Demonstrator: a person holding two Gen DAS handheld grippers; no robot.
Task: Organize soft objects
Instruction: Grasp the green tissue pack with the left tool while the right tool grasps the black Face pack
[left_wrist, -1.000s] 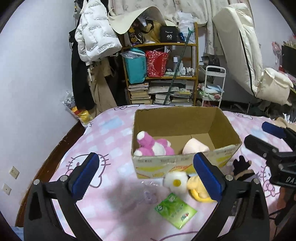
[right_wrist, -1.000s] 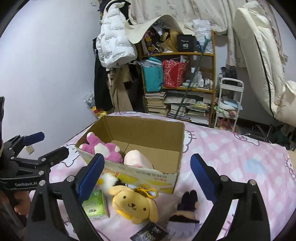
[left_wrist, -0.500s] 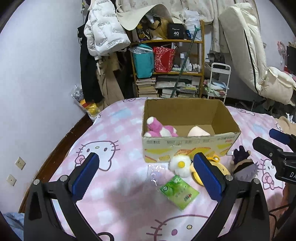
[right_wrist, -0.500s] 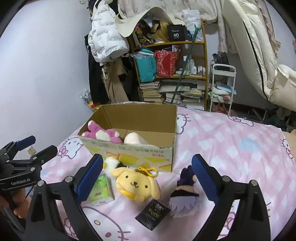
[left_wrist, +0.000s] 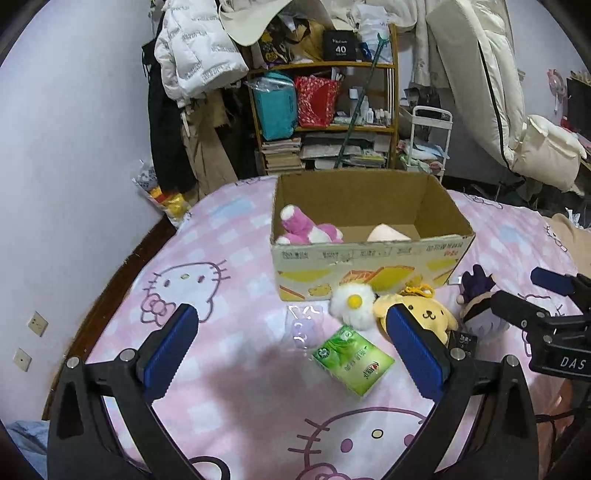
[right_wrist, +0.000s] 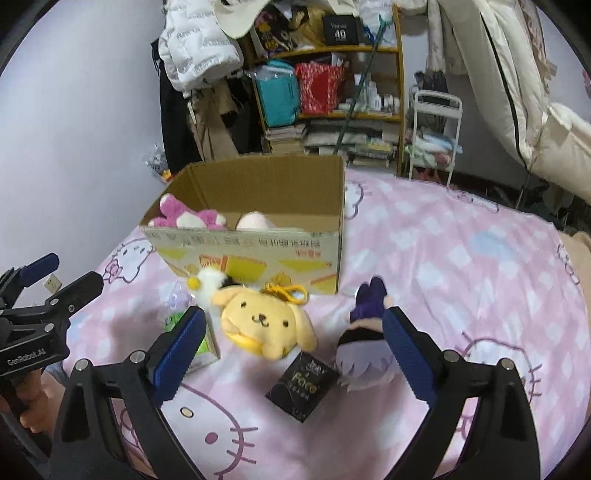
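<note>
Plush toys (right_wrist: 266, 322) on pink cat-print bedspread (left_wrist: 229, 384) by cardboard box (left_wrist: 369, 258), cluttered shelf (left_wrist: 325, 110) behind; both grippers spread, empty.

Ribbed blue pads (left_wrist: 171, 356) on matt black plastic are being shown by the left tool (left_wrist: 295, 354). Ahead of it, matt corrugated cardboard is being presented by the box (left_wrist: 369, 258), and glossy film by the green packet (left_wrist: 352, 360). Fuzzy plush is being shown by the yellow dog toy (right_wrist: 267, 323) between the right tool's (right_wrist: 293, 352) pads, above soft printed cloth bedding (right_wrist: 461, 258).
</note>
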